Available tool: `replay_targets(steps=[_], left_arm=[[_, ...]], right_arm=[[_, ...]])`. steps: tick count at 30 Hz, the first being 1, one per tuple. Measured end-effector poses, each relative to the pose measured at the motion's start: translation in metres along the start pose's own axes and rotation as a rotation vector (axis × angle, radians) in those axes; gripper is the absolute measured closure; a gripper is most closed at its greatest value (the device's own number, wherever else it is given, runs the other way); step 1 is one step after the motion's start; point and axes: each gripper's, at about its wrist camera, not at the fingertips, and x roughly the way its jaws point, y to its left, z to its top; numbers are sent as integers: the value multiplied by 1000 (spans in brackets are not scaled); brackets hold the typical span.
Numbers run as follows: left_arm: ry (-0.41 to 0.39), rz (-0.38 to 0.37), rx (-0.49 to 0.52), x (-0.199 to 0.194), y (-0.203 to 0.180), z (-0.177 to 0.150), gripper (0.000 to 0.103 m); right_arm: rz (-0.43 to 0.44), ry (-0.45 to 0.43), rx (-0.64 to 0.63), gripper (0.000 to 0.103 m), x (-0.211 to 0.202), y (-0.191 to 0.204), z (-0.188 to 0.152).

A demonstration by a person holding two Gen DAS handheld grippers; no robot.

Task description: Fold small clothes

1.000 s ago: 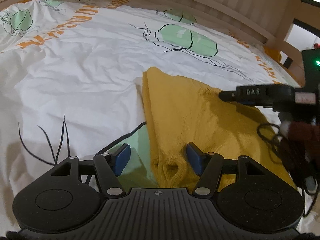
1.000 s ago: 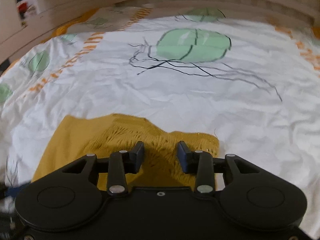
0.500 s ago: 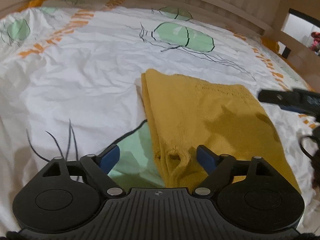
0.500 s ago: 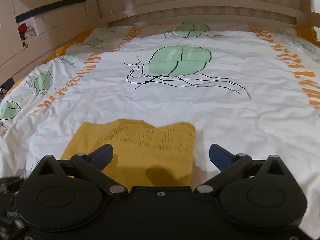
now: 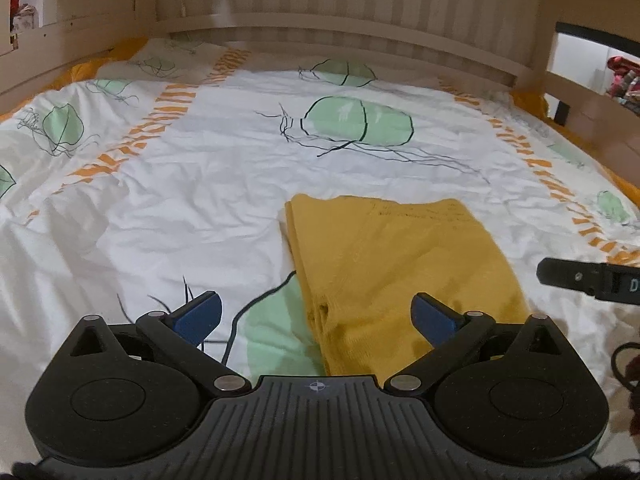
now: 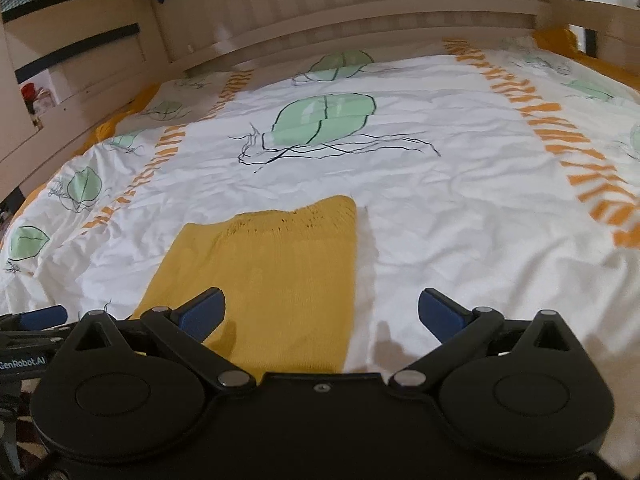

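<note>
**Both tongs wide, yellow garment folded flat on the bed**

Left wrist view: left gripper (image 5: 316,318) spread wide, blue pads far apart, nothing between them. The yellow knit garment (image 5: 400,264) lies folded into a long rectangle at centre right of the frame, on the white bedsheet (image 5: 180,208) printed with green leaves and orange bands. Garment's near end shows bunched layers, lower centre, between the two pads but not touched by either. Tip of the right gripper (image 5: 592,278) enters at the right edge, beside the garment's right border, apart from it. Slatted wooden headboard (image 5: 340,12) across the top.

Right wrist view: right gripper (image 6: 322,314) also spread wide, holding nothing. Garment (image 6: 272,272) sits lower left of centre, its open-knit edge at the far end; its right border runs straight down the middle of the frame. The left pad overlaps the fabric in the picture; contact cannot be told. A blue fingertip of the left gripper (image 6: 44,316) shows at the left edge, over bare sheet (image 6: 460,220)
</note>
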Motion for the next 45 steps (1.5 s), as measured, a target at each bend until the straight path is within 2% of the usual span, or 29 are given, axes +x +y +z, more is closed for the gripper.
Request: replay_targets(steps=[6, 14, 18, 22, 31, 36, 45], left_arm=[[40, -64, -59, -18, 3, -7, 1], [121, 51, -56, -33, -8, -13, 1], [135, 131, -26, -39, -13, -13, 2], [127, 154, -2, -45, -17, -14, 2], [177, 124, 5, -49, -24, -16, 2], [221, 108, 3, -48, -27, -22, 2], [254, 100, 6, -46, -31, -28, 2]], right_arm=[[-18, 39, 29, 0, -20, 6, -16], [-24, 98, -4, 0, -40, 16, -38], [-10, 82, -24, 0, -54, 20, -44], [-21, 67, -37, 1, -63, 24, -44], [-93, 26, -51, 1, -77, 34, -42], [-158, 62, -59, 1, -75, 39, -41], [-92, 113, -9, 1, -73, 33, -46]])
